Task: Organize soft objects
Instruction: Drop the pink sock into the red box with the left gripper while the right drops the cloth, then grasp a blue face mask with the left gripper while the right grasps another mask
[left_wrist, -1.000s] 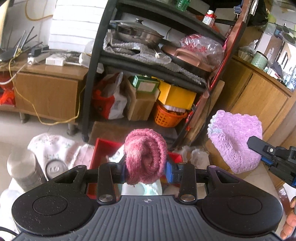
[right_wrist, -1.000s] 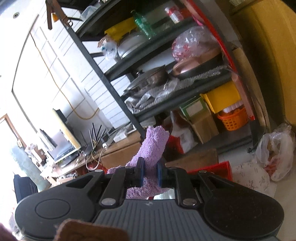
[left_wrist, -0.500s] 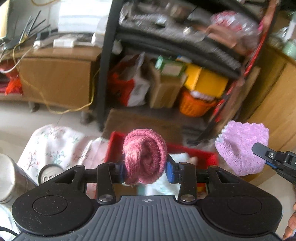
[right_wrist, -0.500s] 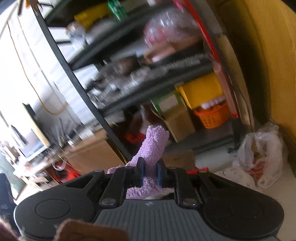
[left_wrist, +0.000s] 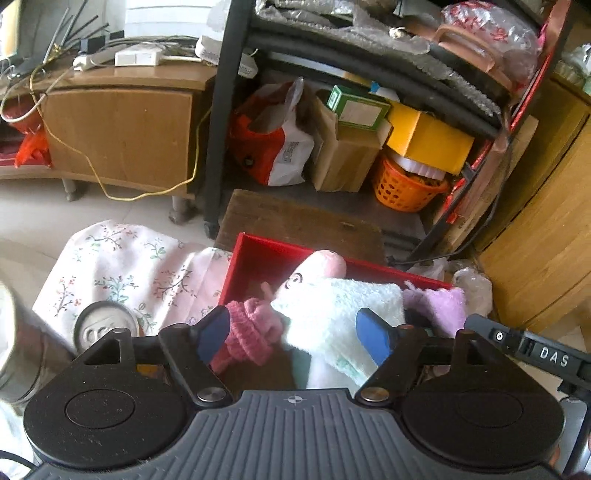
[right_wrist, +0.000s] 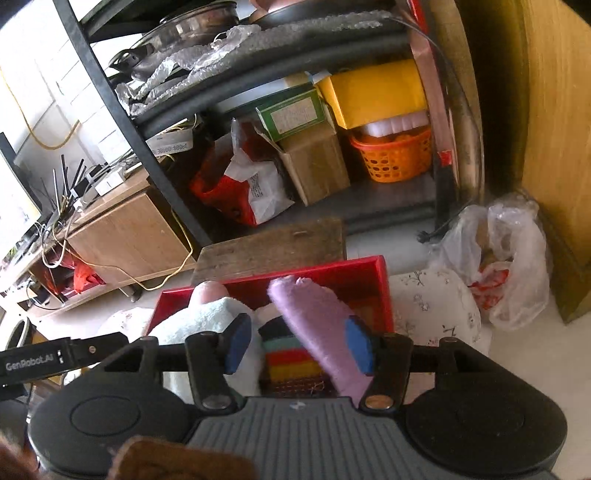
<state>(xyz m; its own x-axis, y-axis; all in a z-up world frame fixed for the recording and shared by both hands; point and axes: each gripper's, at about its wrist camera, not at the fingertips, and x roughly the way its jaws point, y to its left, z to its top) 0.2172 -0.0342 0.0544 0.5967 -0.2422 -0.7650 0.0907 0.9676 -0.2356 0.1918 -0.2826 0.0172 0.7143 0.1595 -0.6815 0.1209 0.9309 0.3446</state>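
Left wrist view: the left gripper (left_wrist: 295, 334) is spread wide above the red box (left_wrist: 251, 258), where the pink knit roll (left_wrist: 251, 332) is seen; the right gripper (right_wrist: 297, 345) is likewise spread, the purple sock (right_wrist: 321, 325) resting inside. Both should be lifted straight up, so no fabric is snagged.

Left hand-held gripper (left_wrist: 293, 334): jaws spread wide, blue pads (left_wrist: 373, 334) apart, tilted downward. Right hand-held gripper (right_wrist: 293, 343): jaws likewise wide apart, pointing down. The two sit side by side, close together.
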